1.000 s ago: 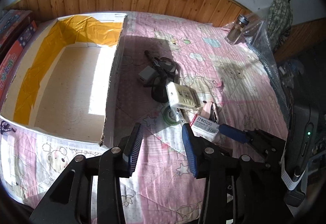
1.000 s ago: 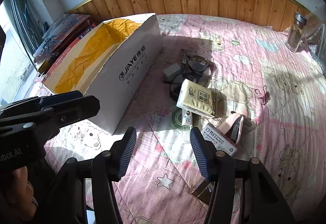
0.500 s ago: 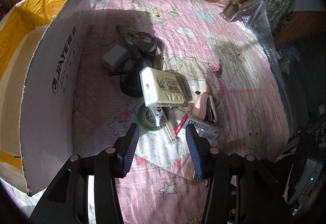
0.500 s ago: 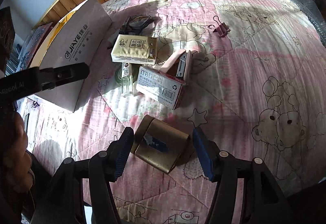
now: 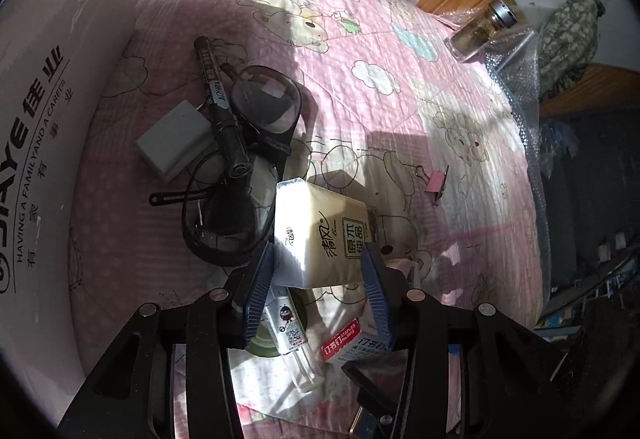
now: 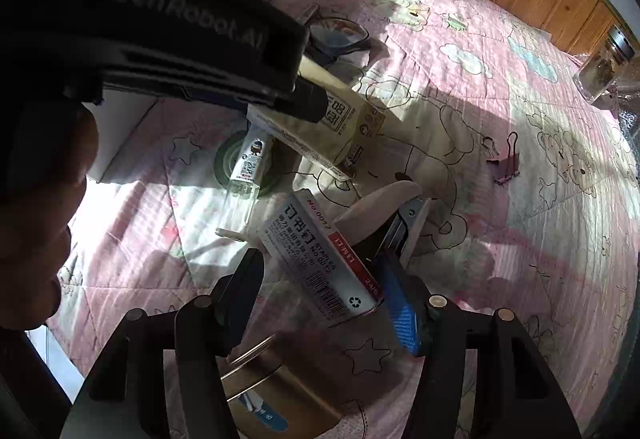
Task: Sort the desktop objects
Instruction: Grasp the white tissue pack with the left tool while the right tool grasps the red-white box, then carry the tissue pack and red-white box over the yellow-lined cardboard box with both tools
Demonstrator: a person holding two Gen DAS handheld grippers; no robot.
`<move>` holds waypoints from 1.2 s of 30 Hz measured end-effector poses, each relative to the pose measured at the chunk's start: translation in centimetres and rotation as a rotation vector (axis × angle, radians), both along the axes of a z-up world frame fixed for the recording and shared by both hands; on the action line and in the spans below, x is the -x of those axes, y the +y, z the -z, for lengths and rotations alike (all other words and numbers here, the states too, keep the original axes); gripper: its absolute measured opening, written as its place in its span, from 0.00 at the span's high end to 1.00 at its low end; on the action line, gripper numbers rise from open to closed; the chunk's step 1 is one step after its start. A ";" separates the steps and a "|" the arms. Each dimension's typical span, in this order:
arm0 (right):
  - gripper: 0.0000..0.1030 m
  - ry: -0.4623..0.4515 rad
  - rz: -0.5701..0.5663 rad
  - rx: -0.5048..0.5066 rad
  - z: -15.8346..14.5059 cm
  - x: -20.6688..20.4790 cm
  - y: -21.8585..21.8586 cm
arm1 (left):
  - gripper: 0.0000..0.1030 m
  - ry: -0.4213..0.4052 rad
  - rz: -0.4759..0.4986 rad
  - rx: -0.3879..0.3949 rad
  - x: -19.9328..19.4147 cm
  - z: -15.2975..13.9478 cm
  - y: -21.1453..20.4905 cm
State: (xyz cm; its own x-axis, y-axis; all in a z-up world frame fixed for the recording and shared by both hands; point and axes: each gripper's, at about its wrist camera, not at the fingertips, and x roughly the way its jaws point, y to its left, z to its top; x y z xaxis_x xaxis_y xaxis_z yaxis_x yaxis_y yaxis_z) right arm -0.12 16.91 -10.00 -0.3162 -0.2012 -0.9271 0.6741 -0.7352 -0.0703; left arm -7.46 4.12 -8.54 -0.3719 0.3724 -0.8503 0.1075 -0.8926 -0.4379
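Observation:
My left gripper (image 5: 318,291) points down into the pile on the pink quilt. Its jaws are closing, and the blue pads touch both sides of a cream tissue pack (image 5: 320,235) that lies tilted on the other things. In the right wrist view, my right gripper (image 6: 324,295) straddles a white and red staples box (image 6: 316,259). These jaws are closing too. The blue pad meets the box's right end, but a gap shows at the dark left finger. A pink stapler (image 6: 384,207) lies just behind the box.
A clear glue bottle (image 5: 292,335) lies on a green tape roll (image 6: 228,163). A magnifying glass (image 5: 264,103), black marker (image 5: 220,107) and grey block (image 5: 176,143) lie beyond, with a white cardboard box (image 5: 48,119) on the left. Also present: a brass tin (image 6: 280,387), a pink binder clip (image 6: 504,163) and a glass jar (image 5: 480,35).
My left gripper swung from beside the cardboard box down onto the pile and closed around the tissue pack. My right gripper sank from over the brass tin to the staples box.

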 end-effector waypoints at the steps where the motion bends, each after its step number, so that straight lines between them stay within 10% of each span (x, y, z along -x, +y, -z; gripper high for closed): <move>1: 0.54 0.017 0.000 -0.007 0.0 0.0 0.0 | 0.68 0.006 0.006 0.001 0.2 0.0 0.2; 6: 0.84 -0.065 0.083 0.122 -1.0 1.2 2.4 | 0.73 0.052 0.037 0.006 1.2 -0.9 1.3; 14: 0.83 -0.142 0.200 0.204 -1.1 1.2 4.9 | 0.61 0.066 0.078 -0.009 2.6 -1.3 3.7; 19: 0.49 -0.126 0.272 0.184 -0.6 1.6 6.4 | 0.57 0.073 0.098 0.022 3.8 -0.8 5.5; 21: 0.47 -0.158 0.289 0.209 0.0 2.1 6.8 | 0.72 0.053 0.083 0.025 4.3 -0.1 5.5; 25: 0.85 -0.204 0.291 0.271 -0.1 2.0 6.9 | 0.77 0.062 0.065 0.006 3.9 0.2 4.8; 36: 0.86 -0.119 0.251 0.289 -3.4 0.7 6.3 | 0.78 0.133 -0.017 0.059 -0.4 -4.0 1.1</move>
State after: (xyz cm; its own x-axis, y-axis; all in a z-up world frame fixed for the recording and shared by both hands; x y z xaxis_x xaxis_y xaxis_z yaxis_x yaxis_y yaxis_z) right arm -0.78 23.17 -6.57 -0.2822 -0.3897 -0.8766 0.4620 -0.8561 0.2318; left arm -7.07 5.19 -4.54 -0.4890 0.3154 -0.8132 0.0676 -0.9158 -0.3958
